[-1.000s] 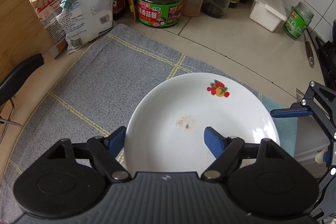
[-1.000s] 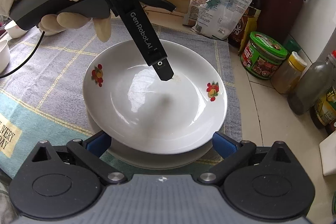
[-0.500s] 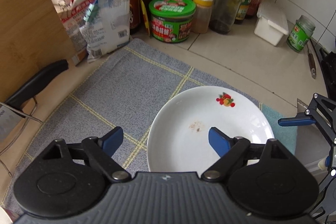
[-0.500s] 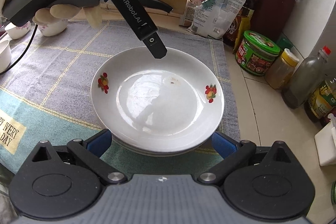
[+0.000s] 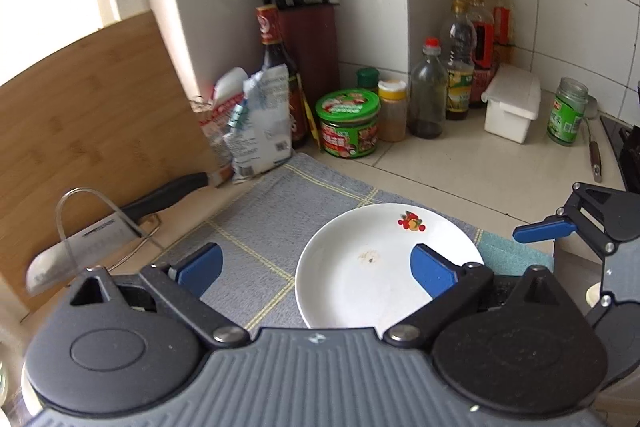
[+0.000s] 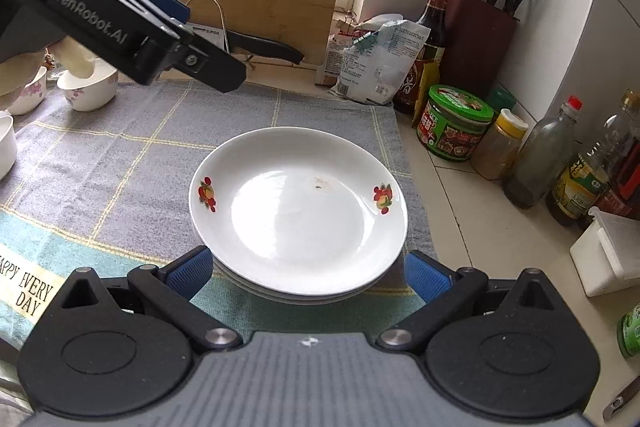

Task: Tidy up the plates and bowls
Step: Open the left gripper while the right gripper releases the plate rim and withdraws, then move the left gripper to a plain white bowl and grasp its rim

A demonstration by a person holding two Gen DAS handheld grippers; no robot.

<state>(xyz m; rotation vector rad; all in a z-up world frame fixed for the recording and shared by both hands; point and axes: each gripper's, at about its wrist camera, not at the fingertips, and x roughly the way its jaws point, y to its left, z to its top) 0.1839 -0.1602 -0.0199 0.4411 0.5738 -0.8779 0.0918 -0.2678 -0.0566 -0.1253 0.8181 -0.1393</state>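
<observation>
Left gripper [image 5: 316, 267] opening, empty; right gripper [image 6: 308, 273] wide, holding nothing, flanking the near rim of the plate stack [image 6: 298, 211]; a careless nudge could shift the stack.

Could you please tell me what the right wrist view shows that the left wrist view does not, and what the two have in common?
Only the right wrist view shows the small bowls at the cloth's far left, the lettering on the cloth, and that the top plate rests on a stack. Only the left wrist view shows the green-capped jar and the cleaver blade. Both show the top plate, green-lidded tin, knife block and cutting board.
</observation>
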